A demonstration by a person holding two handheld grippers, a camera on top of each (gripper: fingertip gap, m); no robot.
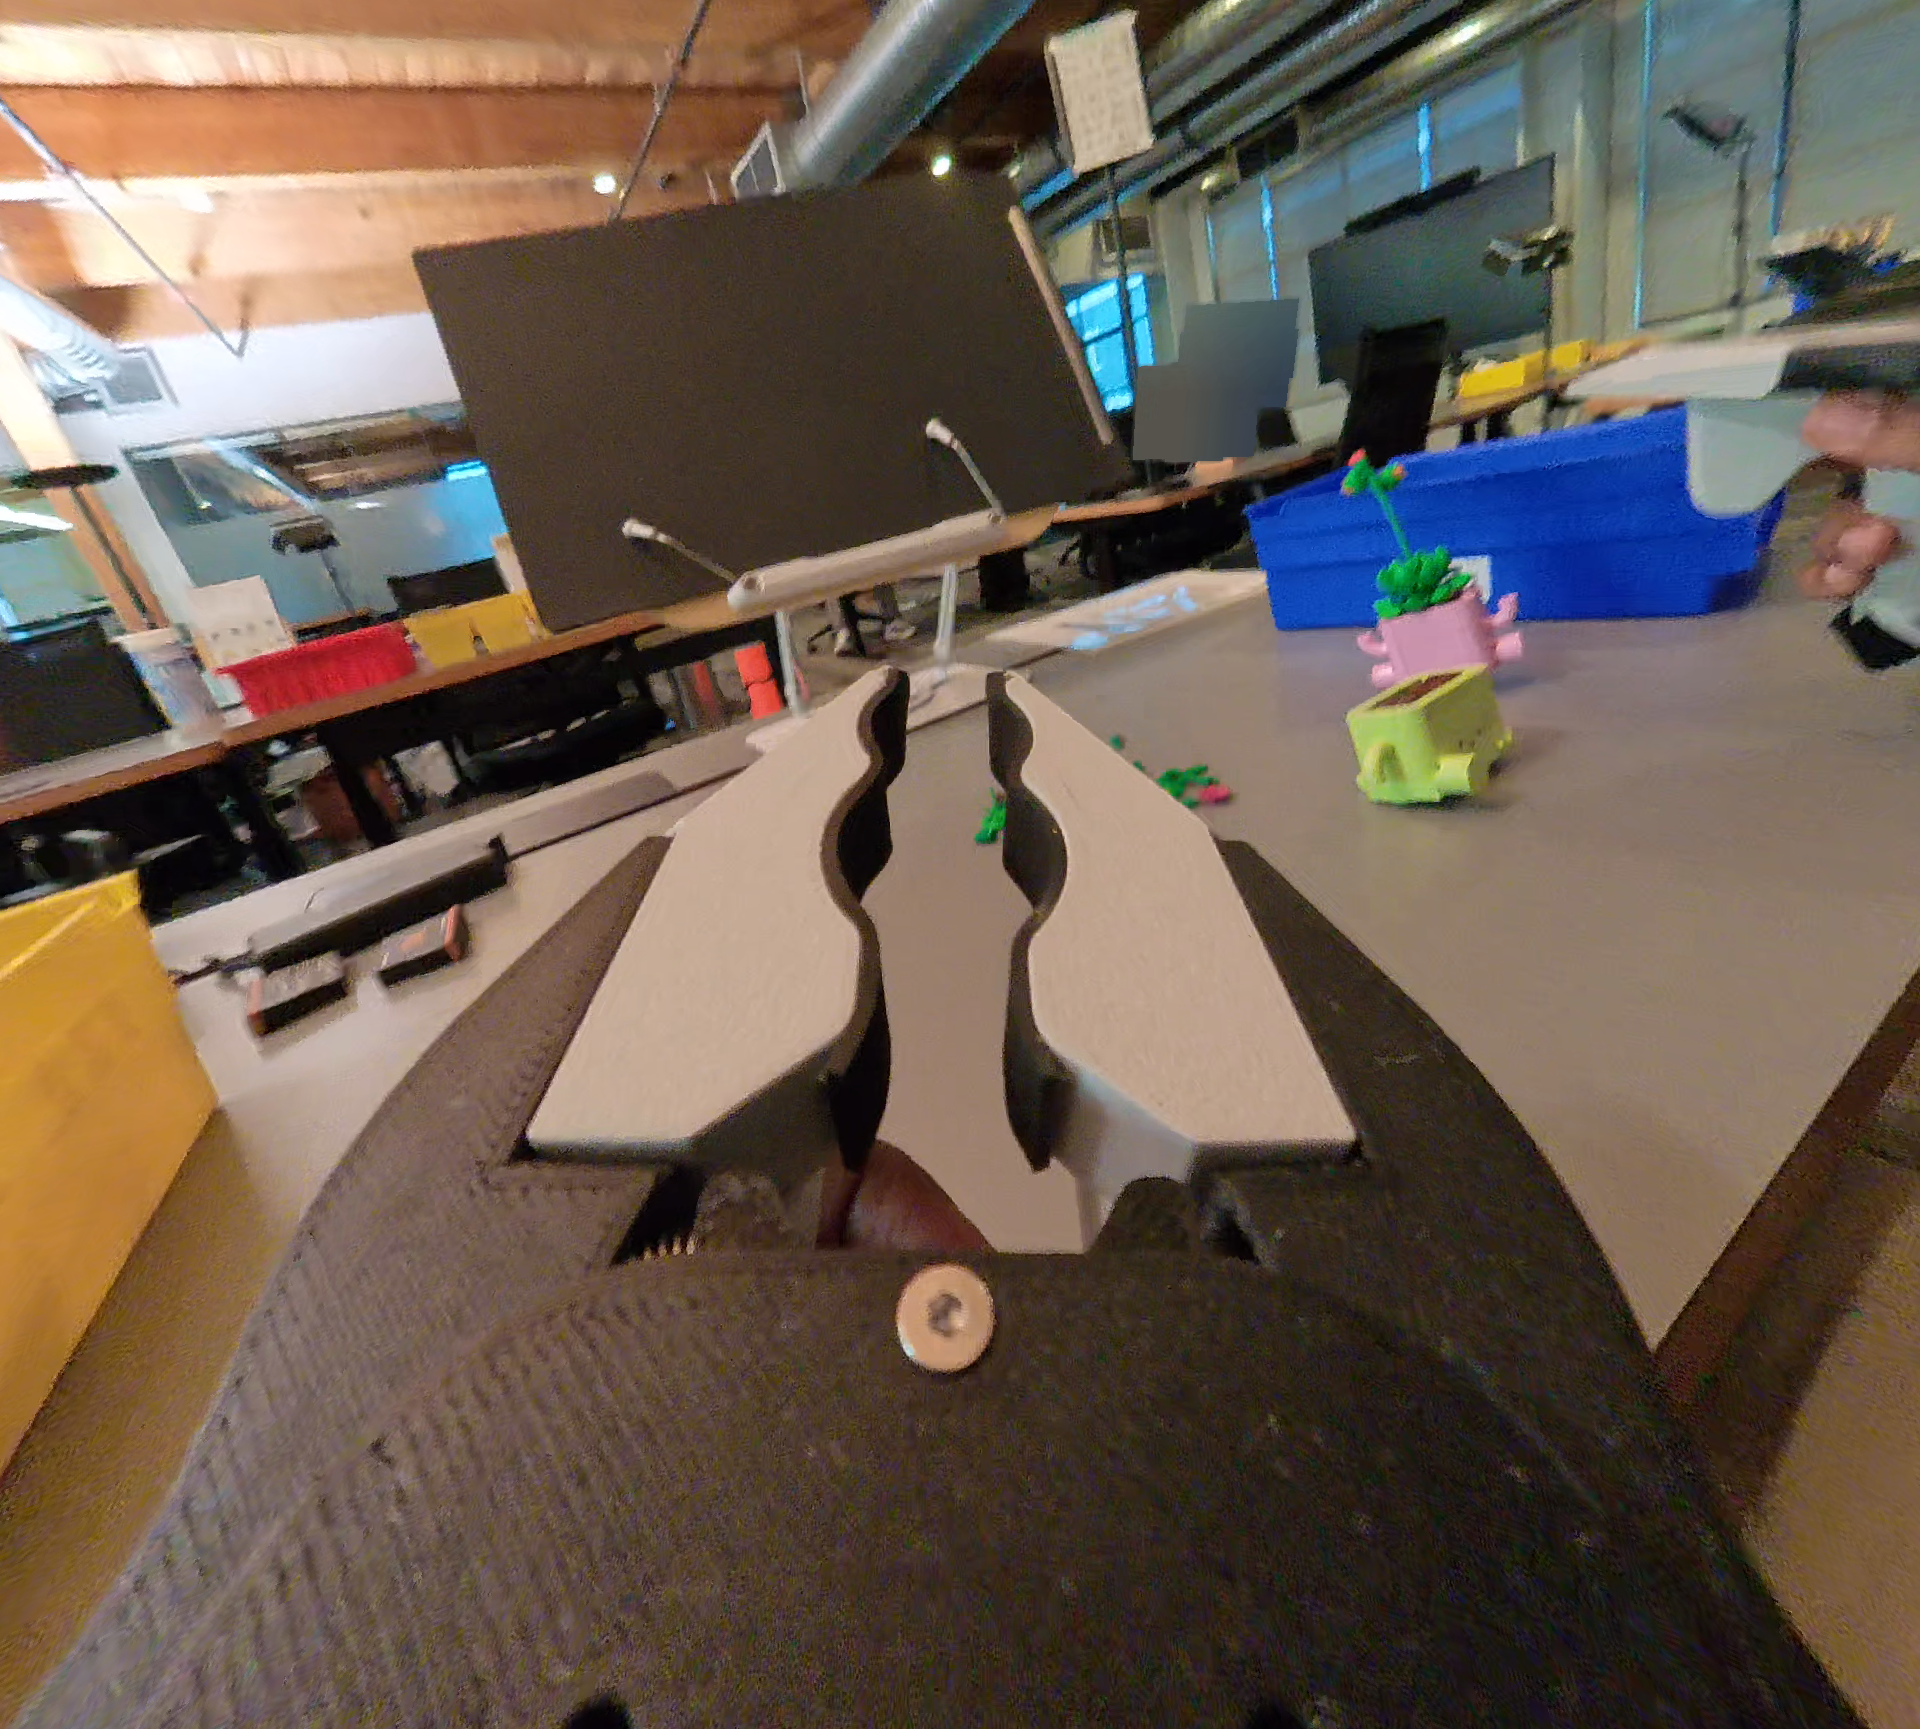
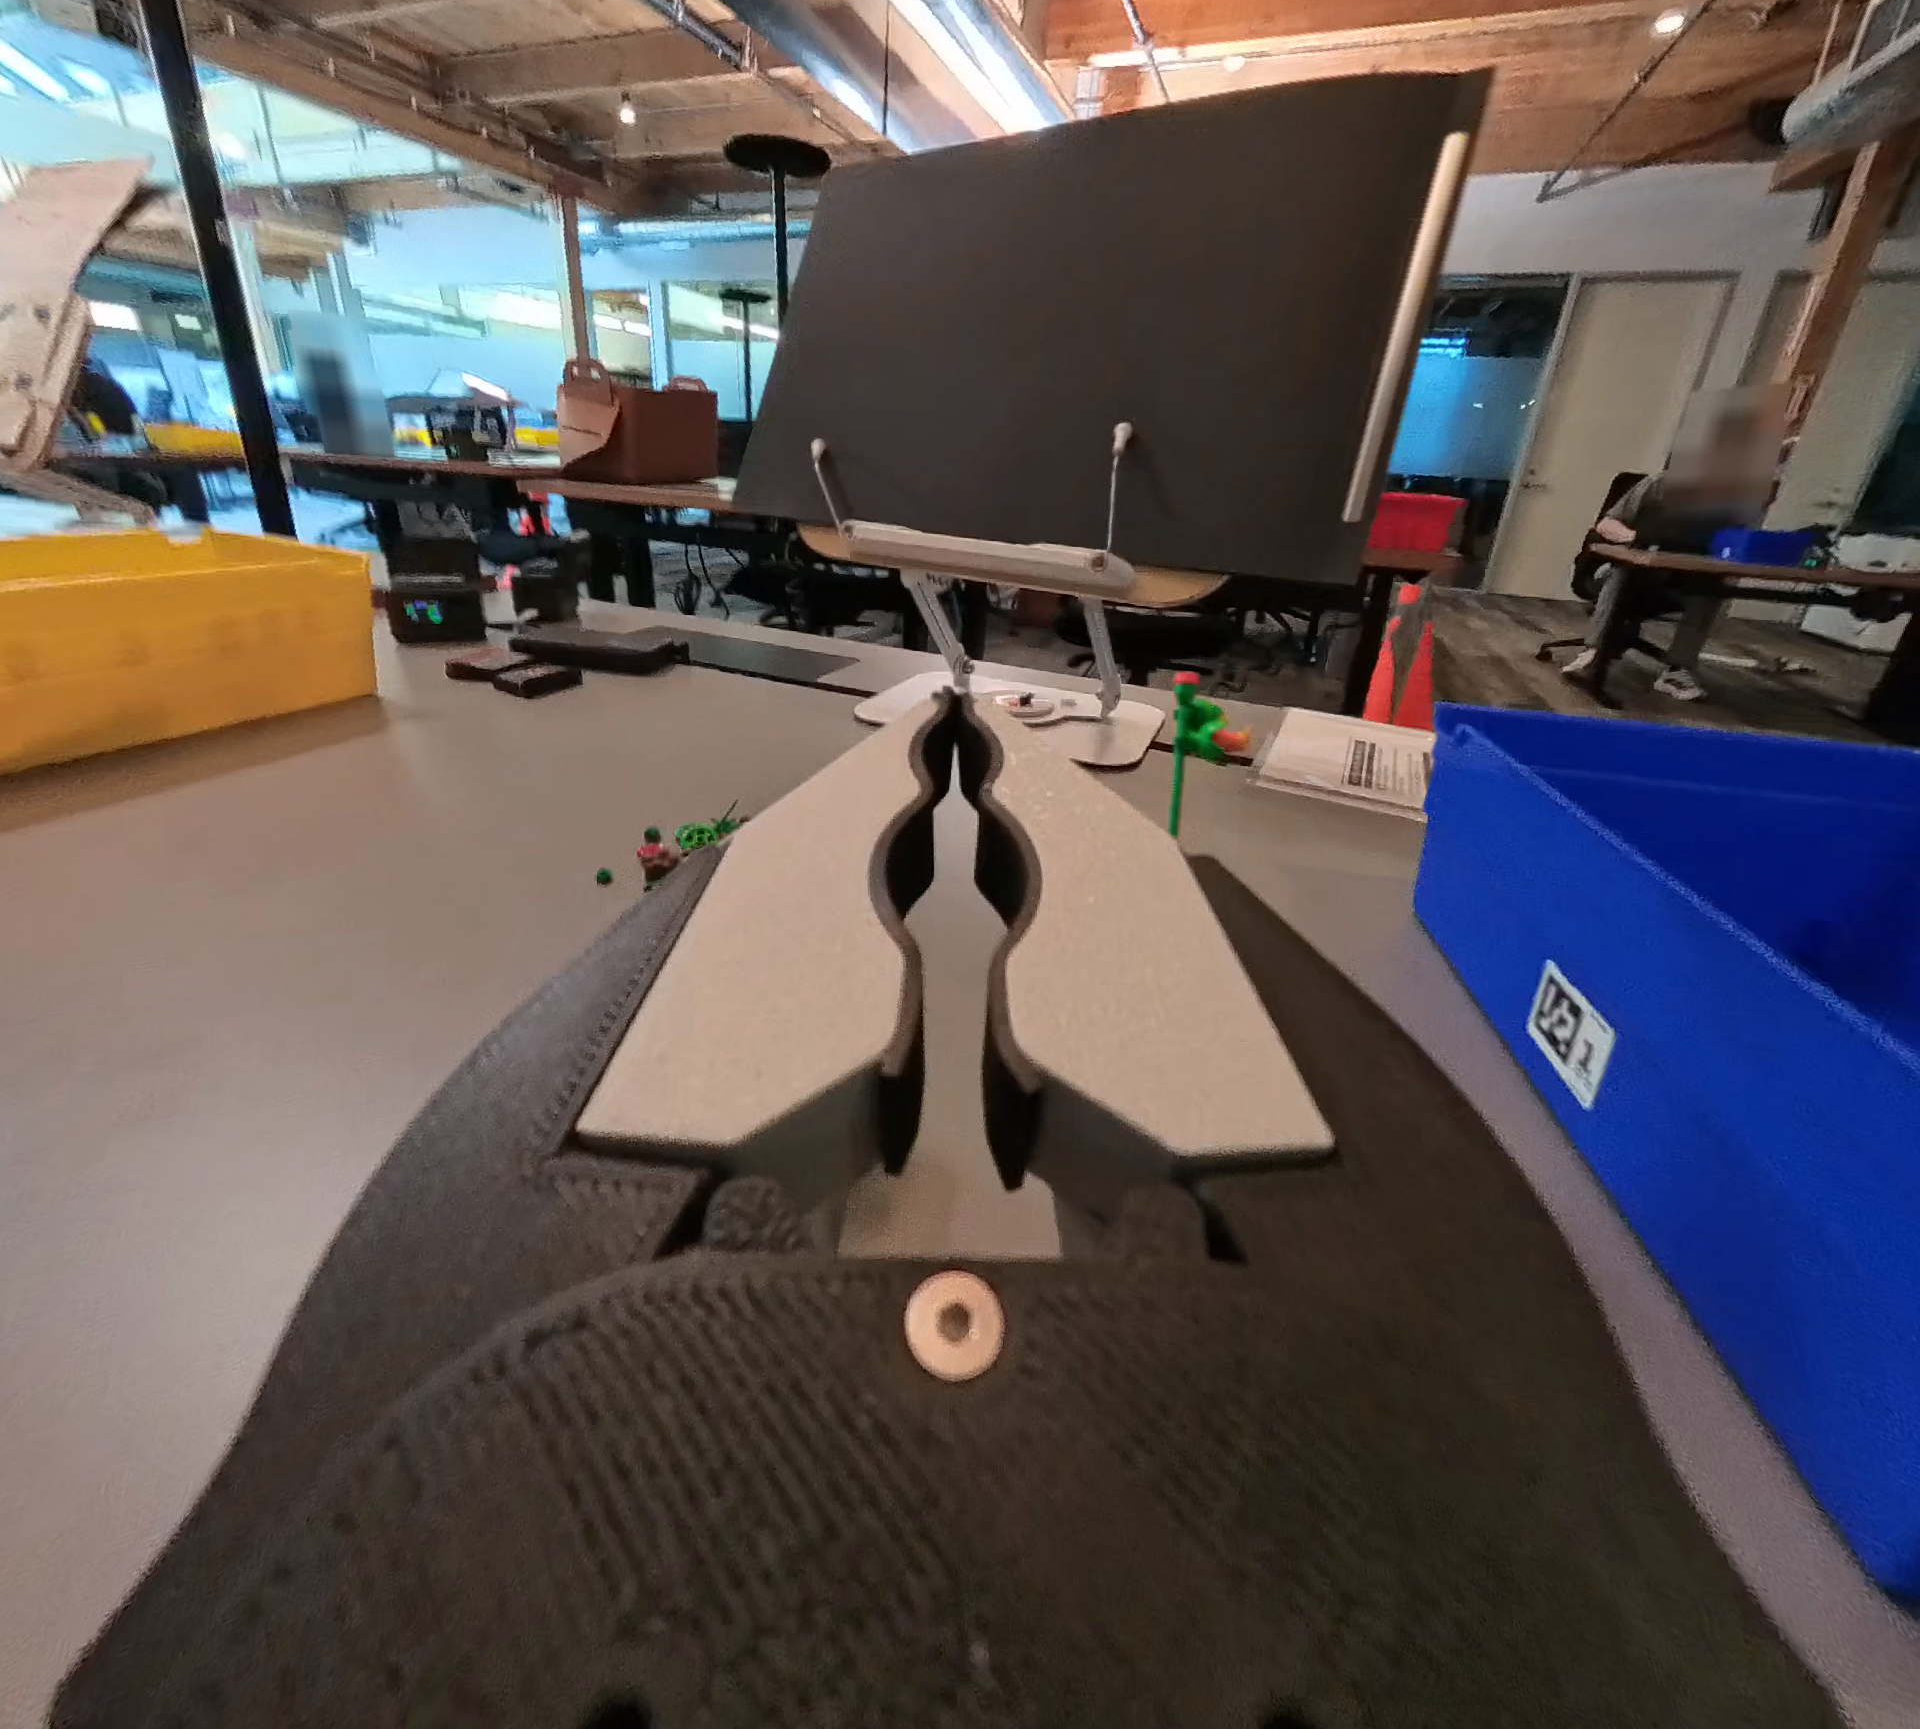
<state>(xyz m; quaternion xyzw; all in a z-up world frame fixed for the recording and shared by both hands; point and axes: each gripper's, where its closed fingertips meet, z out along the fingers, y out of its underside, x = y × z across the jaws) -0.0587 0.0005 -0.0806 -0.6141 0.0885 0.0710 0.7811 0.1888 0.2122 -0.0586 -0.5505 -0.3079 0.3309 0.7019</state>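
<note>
Between the fingers of the left hand-held gripper (image 1: pixel 945 692) a clear gap is being kept, and nothing is being held there; only the grey surface (image 1: pixel 1351 1004) is showing through. The right hand-held gripper (image 2: pixel 954 711) is being held with its tips drawn together, nearly or just touching, and nothing is being seen clamped between them.

Nearest the left fingers, loose small green pieces (image 1: pixel 1184 780) are lying scattered on the surface, just beyond the right-hand finger. Farther to the right a lime-green cube pot (image 1: pixel 1429 744) is sitting slightly tilted, and just behind it a pink pot (image 1: pixel 1439 630) is standing with green leaves on top. A thin flower stem (image 1: pixel 1382 505) is rising from it, its long axis close to upright and leaning a little to the left, its red buds pointing up. From the right wrist view the same stem is being seen just past the right finger, its foot hidden by the gripper body.

These pieces are being judged light, rigid plastic: the stem slender and easily knocked or snapped out, best pinched low across its shaft; the pots squat and boxy, best gripped across flat opposite sides.

Behind the pots a blue bin (image 1: pixel 1558 526) is resting on the surface. A dark board on a stand (image 1: pixel 769 391) is standing at the far edge, and a yellow bin (image 1: pixel 73 1108) is sitting to the left.
</note>
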